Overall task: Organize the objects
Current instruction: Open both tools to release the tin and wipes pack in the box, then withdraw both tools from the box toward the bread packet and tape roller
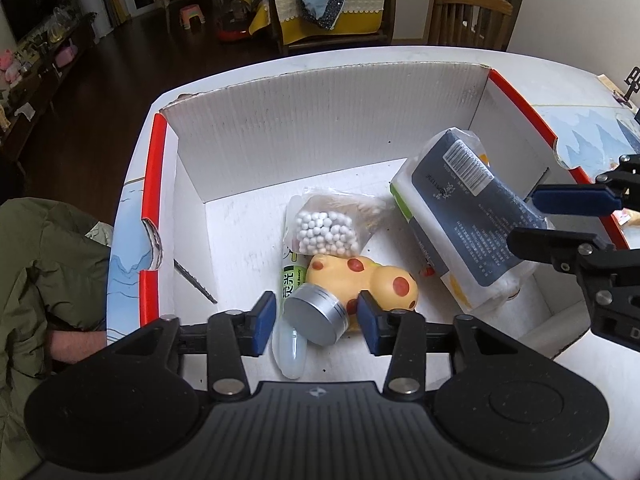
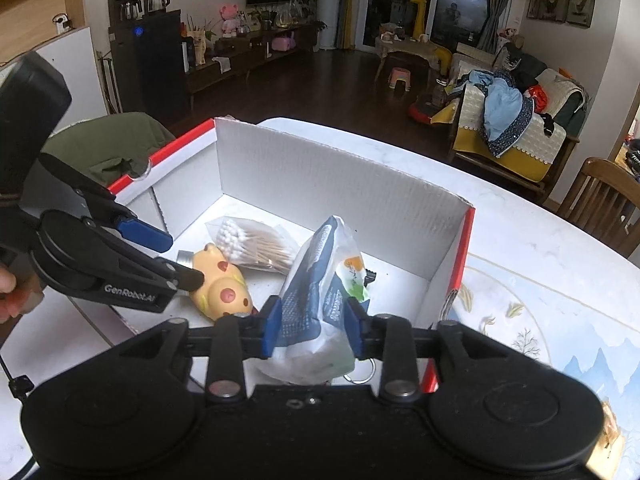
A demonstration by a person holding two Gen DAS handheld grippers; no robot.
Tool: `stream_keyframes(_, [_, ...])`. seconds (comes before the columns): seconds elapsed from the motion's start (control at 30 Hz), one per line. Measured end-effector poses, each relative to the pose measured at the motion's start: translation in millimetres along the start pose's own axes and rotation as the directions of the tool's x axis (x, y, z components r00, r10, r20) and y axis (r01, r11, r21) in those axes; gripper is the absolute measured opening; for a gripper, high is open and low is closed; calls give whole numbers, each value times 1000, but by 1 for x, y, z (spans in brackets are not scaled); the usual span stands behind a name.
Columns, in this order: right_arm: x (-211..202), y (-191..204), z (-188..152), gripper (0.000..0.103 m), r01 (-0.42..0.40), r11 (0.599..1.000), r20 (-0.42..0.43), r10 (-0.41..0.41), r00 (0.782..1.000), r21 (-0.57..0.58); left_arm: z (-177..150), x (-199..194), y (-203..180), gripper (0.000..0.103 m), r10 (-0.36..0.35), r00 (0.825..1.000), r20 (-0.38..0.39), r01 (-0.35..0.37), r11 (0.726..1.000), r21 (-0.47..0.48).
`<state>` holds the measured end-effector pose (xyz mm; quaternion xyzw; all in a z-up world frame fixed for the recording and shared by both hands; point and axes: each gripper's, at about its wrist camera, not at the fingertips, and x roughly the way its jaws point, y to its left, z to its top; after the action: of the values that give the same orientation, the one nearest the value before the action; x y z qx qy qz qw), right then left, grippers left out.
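A white cardboard box with red edges stands on the table. Inside lie a yellow spotted toy, a bag of cotton swabs, a green tube and a pale translucent case. A round silver tin leans on the toy between the blue pads of my left gripper, with a small gap on each side. A tissue pack stands tilted against the box's right wall. My right gripper straddles its near end, pads close alongside and not squeezing it.
The box's far wall rises high. A serrated strip lies by the left wall. A metal ring lies under the right gripper. A green jacket hangs left of the table, and a wooden chair stands at the right.
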<state>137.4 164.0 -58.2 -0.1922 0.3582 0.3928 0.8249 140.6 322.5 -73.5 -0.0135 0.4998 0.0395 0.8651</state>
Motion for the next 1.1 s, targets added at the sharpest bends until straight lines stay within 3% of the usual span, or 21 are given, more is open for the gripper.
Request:
stream_keyframes(0.23, [-12, -3, 0, 46, -19, 1000, 21, 19, 1000, 8, -5, -12, -6, 60, -18, 999, 39, 18, 1000, -5])
stream_keyframes(0.7, [-51, -19, -10, 60, -76, 997, 82, 76, 994, 5, -10, -55, -22, 61, -31, 989, 142, 38, 998, -45])
stream_keyframes(1.1, [-88, -37, -31, 83, -140, 990, 152, 141, 978, -17, -12, -87, -50, 65, -34, 975, 220, 55, 994, -90])
